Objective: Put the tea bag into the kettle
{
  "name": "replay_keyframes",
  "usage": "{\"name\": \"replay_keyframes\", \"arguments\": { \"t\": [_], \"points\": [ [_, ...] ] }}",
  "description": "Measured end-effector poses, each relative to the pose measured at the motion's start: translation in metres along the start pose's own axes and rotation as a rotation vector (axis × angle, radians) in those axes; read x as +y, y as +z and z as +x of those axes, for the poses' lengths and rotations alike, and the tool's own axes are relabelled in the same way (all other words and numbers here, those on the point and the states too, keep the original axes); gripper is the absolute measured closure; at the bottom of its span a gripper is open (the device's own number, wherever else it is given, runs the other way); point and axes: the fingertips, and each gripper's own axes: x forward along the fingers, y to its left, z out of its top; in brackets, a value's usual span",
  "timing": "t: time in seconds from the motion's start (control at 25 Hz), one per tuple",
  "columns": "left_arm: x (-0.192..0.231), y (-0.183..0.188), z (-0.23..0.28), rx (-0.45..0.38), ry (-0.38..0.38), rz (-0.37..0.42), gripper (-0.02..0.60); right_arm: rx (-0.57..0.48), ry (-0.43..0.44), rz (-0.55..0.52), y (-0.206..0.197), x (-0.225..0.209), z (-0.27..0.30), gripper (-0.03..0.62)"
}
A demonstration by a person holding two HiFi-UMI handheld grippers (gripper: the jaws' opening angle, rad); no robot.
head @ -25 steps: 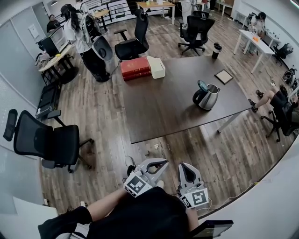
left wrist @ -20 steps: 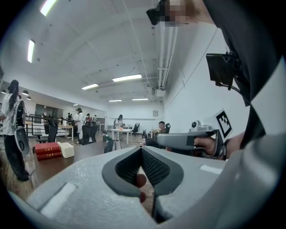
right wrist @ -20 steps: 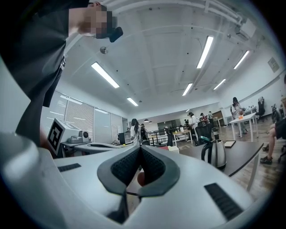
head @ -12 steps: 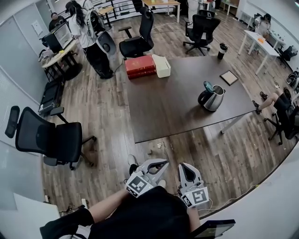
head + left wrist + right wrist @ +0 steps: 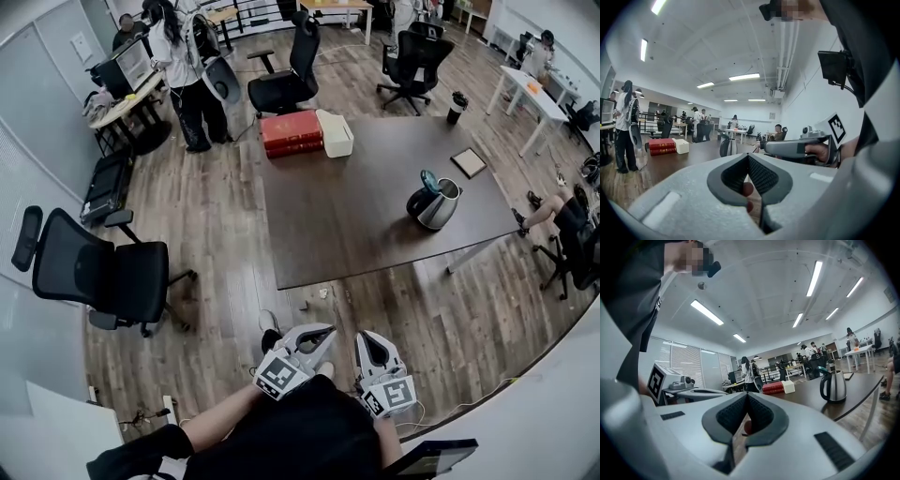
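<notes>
Dark rectangular surface stands on the wood floor, well ahead of the person. At its far left corner lies a stack of red books, with a white box just beside their right end. The steel kettle stands upright near the surface's right edge, teal lid tipped up, well apart from books and box. No view resolves the tea bag. The left gripper and right gripper are held side by side close to the person's body, over the floor, short of the surface's near edge. Left gripper's fingers: clenched, pads meeting, nothing between. Right gripper's fingers: likewise clenched, empty.
</notes>
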Motion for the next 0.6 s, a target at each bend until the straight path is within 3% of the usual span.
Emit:
{"name": "replay_keyframes", "arguments": {
  "t": [0.6],
  "points": [
    [0.039,-0.015,-0.019,0.025,0.028,-0.033,0.58,0.099,-0.031,0.036,-0.023,0.002,0.029,0.588]
  ]
}}
